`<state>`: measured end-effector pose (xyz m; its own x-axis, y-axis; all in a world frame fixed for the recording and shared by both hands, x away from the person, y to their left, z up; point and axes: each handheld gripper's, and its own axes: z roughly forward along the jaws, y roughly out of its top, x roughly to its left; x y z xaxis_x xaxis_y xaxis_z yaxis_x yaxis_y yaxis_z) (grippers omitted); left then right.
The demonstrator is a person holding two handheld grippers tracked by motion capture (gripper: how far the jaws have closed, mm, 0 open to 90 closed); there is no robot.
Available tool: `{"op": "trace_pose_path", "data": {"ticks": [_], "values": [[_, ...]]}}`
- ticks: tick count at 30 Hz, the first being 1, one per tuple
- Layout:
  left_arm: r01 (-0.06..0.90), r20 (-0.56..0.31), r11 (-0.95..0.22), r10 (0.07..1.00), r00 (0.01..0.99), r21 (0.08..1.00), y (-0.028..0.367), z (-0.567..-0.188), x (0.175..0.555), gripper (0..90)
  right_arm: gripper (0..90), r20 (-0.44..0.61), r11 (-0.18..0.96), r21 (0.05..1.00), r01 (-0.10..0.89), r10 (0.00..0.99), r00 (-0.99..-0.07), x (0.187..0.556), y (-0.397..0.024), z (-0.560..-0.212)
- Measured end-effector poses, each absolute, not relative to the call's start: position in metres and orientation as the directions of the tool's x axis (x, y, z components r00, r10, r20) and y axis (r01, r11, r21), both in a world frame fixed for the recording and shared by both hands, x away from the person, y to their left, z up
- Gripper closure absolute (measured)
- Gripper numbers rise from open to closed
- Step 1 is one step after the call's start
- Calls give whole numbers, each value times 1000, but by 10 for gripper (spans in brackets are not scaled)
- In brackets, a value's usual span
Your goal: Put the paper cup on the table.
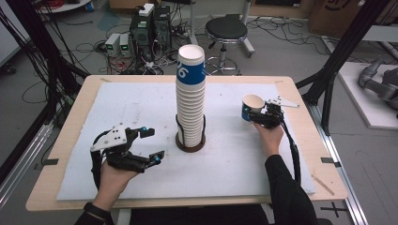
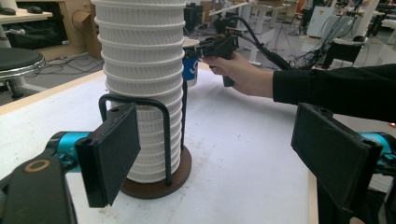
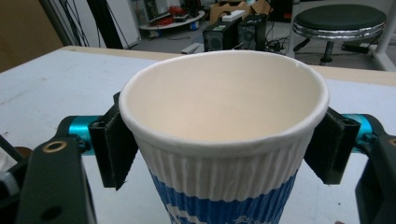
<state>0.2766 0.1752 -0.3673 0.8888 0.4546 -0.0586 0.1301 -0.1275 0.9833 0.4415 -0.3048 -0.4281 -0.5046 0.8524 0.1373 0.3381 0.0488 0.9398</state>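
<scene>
A tall stack of ribbed white paper cups, the top one with a blue band, stands in a black wire holder on a round brown base at the middle of the white mat. My right gripper is at the right of the mat, shut on a single white-and-blue paper cup. Both pads press on the cup's sides just under its rim, and the cup stays upright. My left gripper rests open near the front left, pointing at the stack, with nothing between its pads.
The white mat covers most of a wooden table. Beyond the far edge are a black stool, computer boxes and floor cables. Black frame posts stand at the table's right and left.
</scene>
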Motion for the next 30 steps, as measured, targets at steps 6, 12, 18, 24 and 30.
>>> {"op": "trace_pose_path", "data": {"ticks": [6,12,18,24,30], "values": [[130,-55,-135,457,888,982,175,-368,277,157,226,140,64,928,368,854,-501,446,-304,-437],[135,-59,-134,462,885,982,174,-369,277,157,213,124,77,928,365,860,-496,447,-301,-438],[135,-59,-134,460,886,982,174,-369,276,157,188,140,76,914,399,864,-484,446,-304,-437],[131,-52,-142,460,887,981,173,-369,276,157,181,138,107,894,436,859,-493,444,-306,-435],[133,-55,-139,461,885,981,173,-368,276,157,157,112,145,871,469,872,-477,441,-304,-435]]}}
